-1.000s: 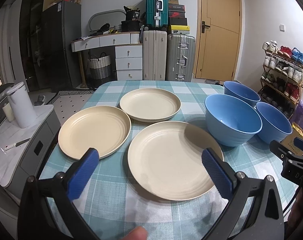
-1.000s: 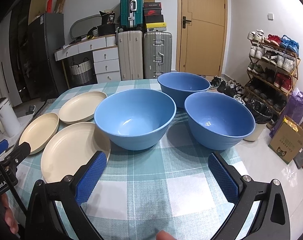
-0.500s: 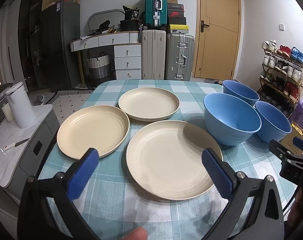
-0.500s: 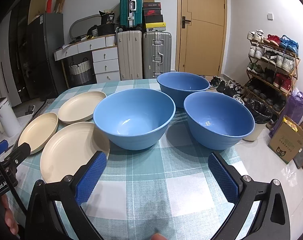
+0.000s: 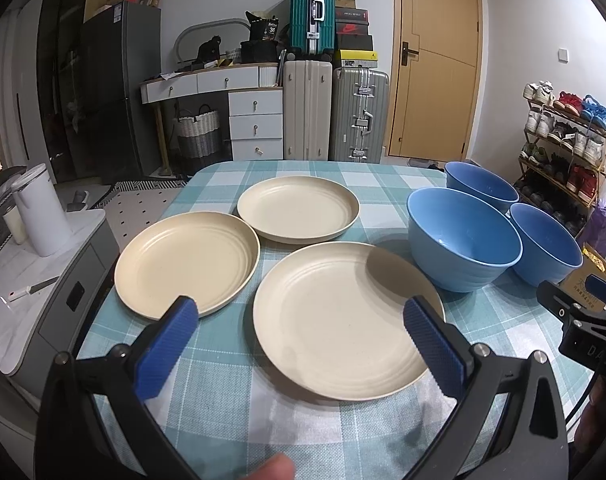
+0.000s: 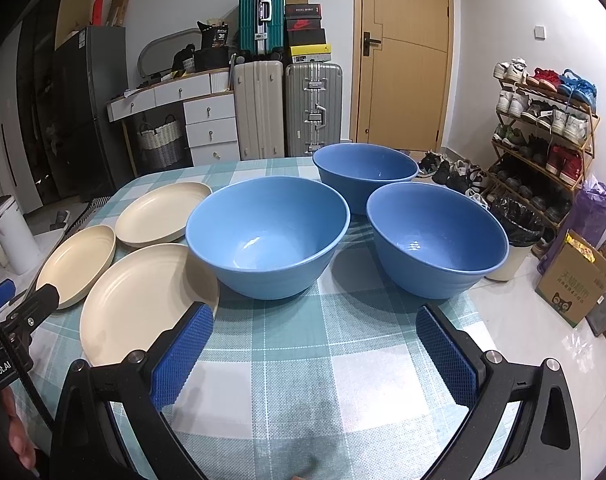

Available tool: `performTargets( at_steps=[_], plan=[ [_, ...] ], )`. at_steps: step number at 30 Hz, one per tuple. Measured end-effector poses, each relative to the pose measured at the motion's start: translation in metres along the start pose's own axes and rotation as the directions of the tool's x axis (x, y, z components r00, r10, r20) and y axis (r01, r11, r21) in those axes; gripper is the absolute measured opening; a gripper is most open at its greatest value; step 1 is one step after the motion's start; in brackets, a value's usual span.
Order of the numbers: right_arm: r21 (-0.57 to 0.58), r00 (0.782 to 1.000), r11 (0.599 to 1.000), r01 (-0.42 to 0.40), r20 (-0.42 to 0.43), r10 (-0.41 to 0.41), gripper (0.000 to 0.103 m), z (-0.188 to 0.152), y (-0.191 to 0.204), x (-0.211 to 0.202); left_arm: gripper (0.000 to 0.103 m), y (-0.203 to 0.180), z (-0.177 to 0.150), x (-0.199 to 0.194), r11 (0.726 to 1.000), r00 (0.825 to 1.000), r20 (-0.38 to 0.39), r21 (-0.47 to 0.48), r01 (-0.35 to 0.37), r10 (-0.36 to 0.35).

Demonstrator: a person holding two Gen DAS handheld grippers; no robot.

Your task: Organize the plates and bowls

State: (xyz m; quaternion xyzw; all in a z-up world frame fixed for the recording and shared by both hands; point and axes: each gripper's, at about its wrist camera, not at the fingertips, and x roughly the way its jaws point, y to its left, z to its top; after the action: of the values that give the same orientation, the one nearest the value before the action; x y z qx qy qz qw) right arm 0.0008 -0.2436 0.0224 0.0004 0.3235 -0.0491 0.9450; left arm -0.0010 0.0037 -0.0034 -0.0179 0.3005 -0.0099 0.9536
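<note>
Three cream plates lie apart on the checked tablecloth: a near plate [image 5: 343, 316], a left plate [image 5: 187, 262] and a far plate [image 5: 298, 209]. Three blue bowls stand to their right: a near-left bowl [image 6: 267, 234], a near-right bowl [image 6: 437, 238] and a far bowl [image 6: 365, 174]. My left gripper [image 5: 299, 340] is open and empty, hovering over the near plate's front part. My right gripper [image 6: 315, 344] is open and empty, above the cloth in front of the two near bowls.
The table [image 6: 303, 360] ends close behind the far bowl and right of the near-right bowl. A white kettle [image 5: 43, 212] stands on a low cabinet to the left. Suitcases [image 5: 335, 116], drawers and a shoe rack [image 6: 543, 128] line the room.
Both grippers have shifted only slightly; the plates and bowls have not moved. Both stay open.
</note>
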Motion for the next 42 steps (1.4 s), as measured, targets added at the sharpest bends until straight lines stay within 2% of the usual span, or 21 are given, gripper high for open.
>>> performTargets(
  at_steps=[14, 18, 22, 27, 33, 36, 42],
  plan=[
    [0.004, 1.0, 1.0, 0.018, 0.002, -0.018, 0.103, 0.0, -0.001, -0.002, 0.103, 0.002, 0.002, -0.002, 1.0, 1.0, -0.004, -0.003, 0.003, -0.003],
    [0.034, 1.0, 0.999, -0.026, -0.015, 0.027, 0.103, 0.0, -0.004, -0.002, 0.103, 0.003, 0.003, -0.003, 1.0, 1.0, -0.005, -0.007, 0.004, -0.004],
    [0.038, 0.999, 0.999, -0.028, -0.02, 0.028, 0.103, 0.001, -0.006, -0.001, 0.103, 0.008, 0.002, -0.004, 0.999, 1.0, -0.01, -0.041, 0.024, -0.024],
    [0.028, 0.996, 0.996, -0.088, -0.025, 0.089, 0.103, 0.0, -0.001, -0.002, 0.103, 0.015, 0.006, -0.008, 0.998, 1.0, 0.014, -0.055, -0.016, 0.017],
    [0.05, 0.966, 0.97, -0.238, -0.094, 0.242, 0.103, -0.001, 0.01, 0.009, 0.103, 0.034, 0.012, -0.018, 0.994, 0.997, 0.056, -0.094, -0.051, 0.056],
    [0.029, 0.952, 0.963, -0.269, -0.142, 0.27, 0.103, -0.003, 0.023, 0.018, 0.103, 0.042, 0.013, -0.017, 0.992, 0.995, 0.047, -0.099, -0.081, 0.086],
    [-0.005, 0.935, 0.954, -0.301, -0.196, 0.294, 0.103, -0.005, 0.052, 0.03, 0.103, 0.054, 0.013, -0.008, 0.991, 0.996, 0.005, -0.103, -0.083, 0.084]
  ],
)
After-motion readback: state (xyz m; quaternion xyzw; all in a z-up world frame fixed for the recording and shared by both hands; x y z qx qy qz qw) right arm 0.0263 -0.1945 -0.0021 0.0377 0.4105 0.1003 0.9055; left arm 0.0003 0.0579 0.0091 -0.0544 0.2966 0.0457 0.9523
